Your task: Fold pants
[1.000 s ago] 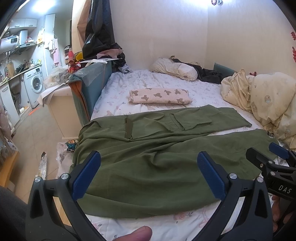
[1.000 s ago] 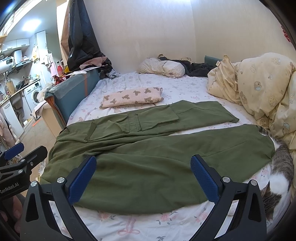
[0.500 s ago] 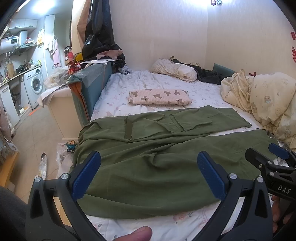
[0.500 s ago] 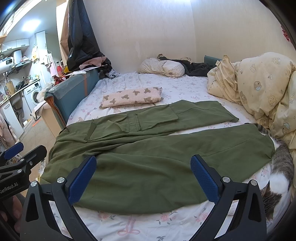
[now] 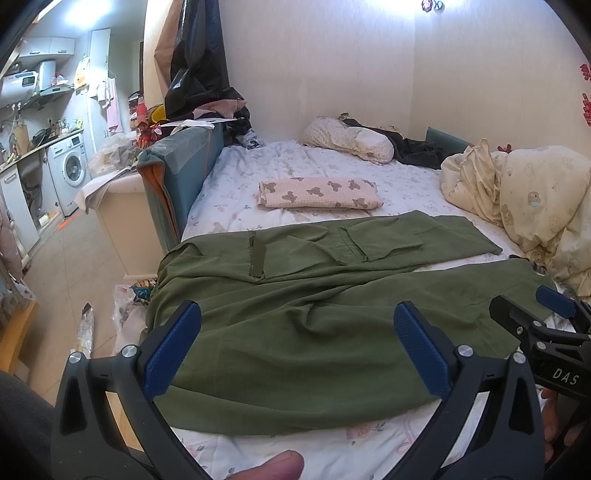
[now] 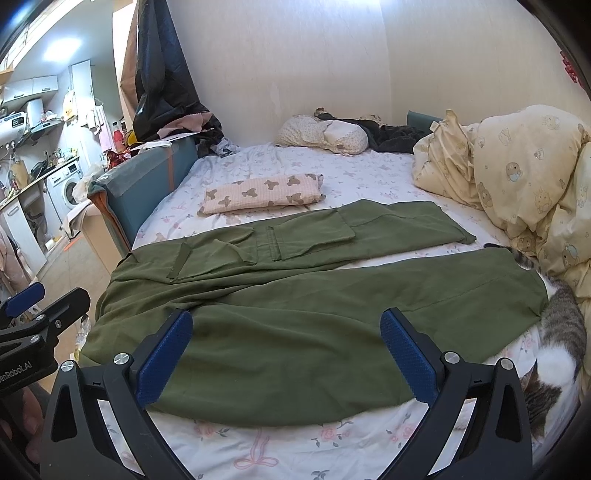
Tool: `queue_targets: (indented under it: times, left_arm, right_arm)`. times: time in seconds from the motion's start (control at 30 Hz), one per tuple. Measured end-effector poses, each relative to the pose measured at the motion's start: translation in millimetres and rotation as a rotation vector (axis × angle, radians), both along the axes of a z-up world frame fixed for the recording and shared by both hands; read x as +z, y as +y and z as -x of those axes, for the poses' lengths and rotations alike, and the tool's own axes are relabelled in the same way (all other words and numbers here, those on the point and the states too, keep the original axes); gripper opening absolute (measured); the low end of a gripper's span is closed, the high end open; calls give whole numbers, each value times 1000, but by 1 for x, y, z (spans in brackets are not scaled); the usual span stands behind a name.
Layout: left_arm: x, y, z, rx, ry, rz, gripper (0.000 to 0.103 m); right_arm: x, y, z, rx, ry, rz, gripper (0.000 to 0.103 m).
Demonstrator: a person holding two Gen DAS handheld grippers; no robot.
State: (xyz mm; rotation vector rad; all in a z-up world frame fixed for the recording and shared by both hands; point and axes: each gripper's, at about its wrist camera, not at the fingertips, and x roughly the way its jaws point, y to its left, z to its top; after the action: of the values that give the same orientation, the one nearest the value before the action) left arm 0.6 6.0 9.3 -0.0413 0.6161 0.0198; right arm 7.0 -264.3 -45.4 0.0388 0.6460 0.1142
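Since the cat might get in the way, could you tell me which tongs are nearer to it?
Right. The right tongs hover over the pants' near leg, beside the cat; the left tongs sit toward the waistband end.

Small bedroom opening onto a kitchen nook

Ahead of the tongs a bed (image 5: 332, 162) in floral sheets meets pale papered walls (image 5: 314, 62). Off to their left, a teal padded bed end (image 5: 184, 166), a tiled floor (image 5: 70, 251), and a washing machine (image 5: 70, 170) under a bright ceiling light (image 5: 83, 9).
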Motion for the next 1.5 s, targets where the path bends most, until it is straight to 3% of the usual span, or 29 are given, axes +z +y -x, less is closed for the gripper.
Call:
queue_targets:
  times: [0.8,0.93,1.03,1.2,1.37,1.43,1.5]
  left_arm:
    - [-1,1,1,-4,0,6,103]
    - [-5,23,-4,-25,39,64,103]
    - [-7,61,-11,56,70,84,103]
    - [-32,159,-29,339,203,165,103]
    - [-109,248,-29,661,410,370,101]
    - [-151,266,-21,763,467,495,96]
    - [-183,266,-14,800,499,596,92]
  right_arm:
    - [-2,-2,0,-1,2,2,103]
    - [-3,-7,0,-2,14,-17,103]
    - [-4,-15,0,1,34,-50,103]
    - [-3,-28,-5,-12,61,-126,103]
    - [-10,-41,-13,-12,143,-234,103]
    - [-12,-43,-15,-14,158,-252,103]
    - [-13,-45,-17,-20,169,-267,103]
